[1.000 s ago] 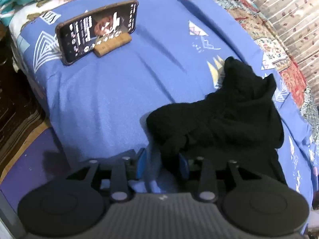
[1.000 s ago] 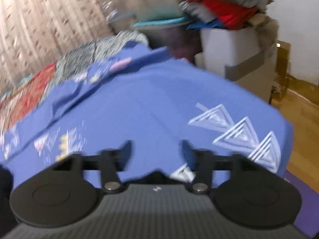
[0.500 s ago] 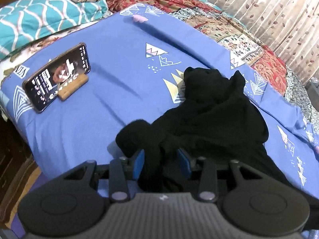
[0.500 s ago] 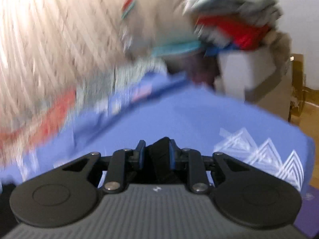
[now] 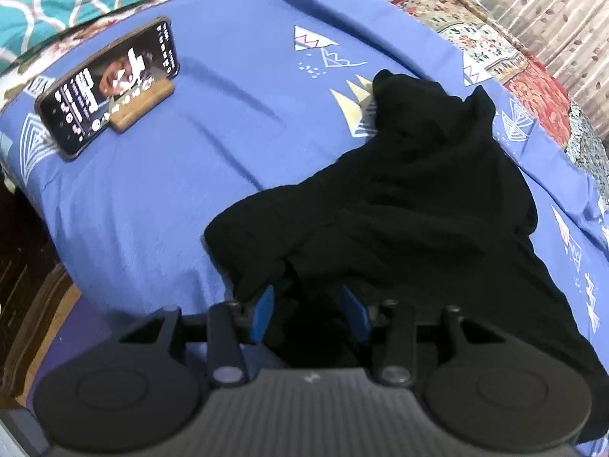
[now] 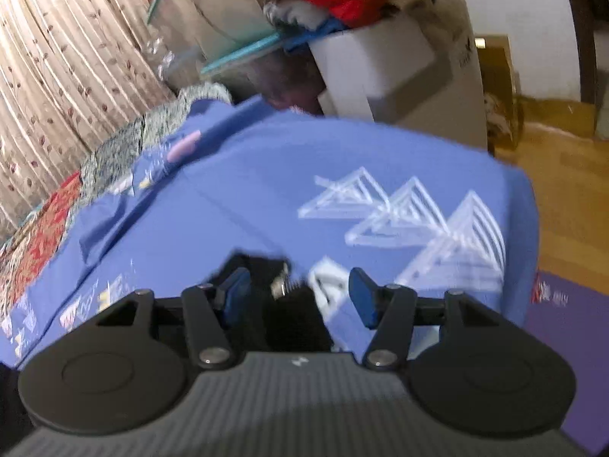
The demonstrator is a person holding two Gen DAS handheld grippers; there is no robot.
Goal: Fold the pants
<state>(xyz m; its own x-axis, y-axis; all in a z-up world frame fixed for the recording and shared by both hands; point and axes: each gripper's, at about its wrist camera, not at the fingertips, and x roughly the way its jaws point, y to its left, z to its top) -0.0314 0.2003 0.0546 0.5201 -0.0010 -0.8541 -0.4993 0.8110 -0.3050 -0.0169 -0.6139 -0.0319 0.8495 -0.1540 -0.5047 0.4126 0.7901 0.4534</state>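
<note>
At lower centre, the left gripper point(image 5: 310, 310) has its fingers parted around black pants point(image 5: 415, 205), whose near edge the gripper body hides. Only the right view shows the right gripper point(image 6: 298, 297), fingers spread wide, with a blurred bit of cloth between them on the bed point(image 6: 236, 190).

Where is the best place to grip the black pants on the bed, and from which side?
Probably the near edge of the black pants, approached from the bed's front side. There the cloth hangs toward the left gripper, whereas the middle is a bunched heap on the blue sheet.

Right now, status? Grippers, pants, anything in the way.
Left gripper part open, pants between its fingers, grip unclear. Right gripper open, black cloth between fingers, not clamped. Pants bunched on bed, unfolded. Phone on stand, far left, apart from pants.
</note>
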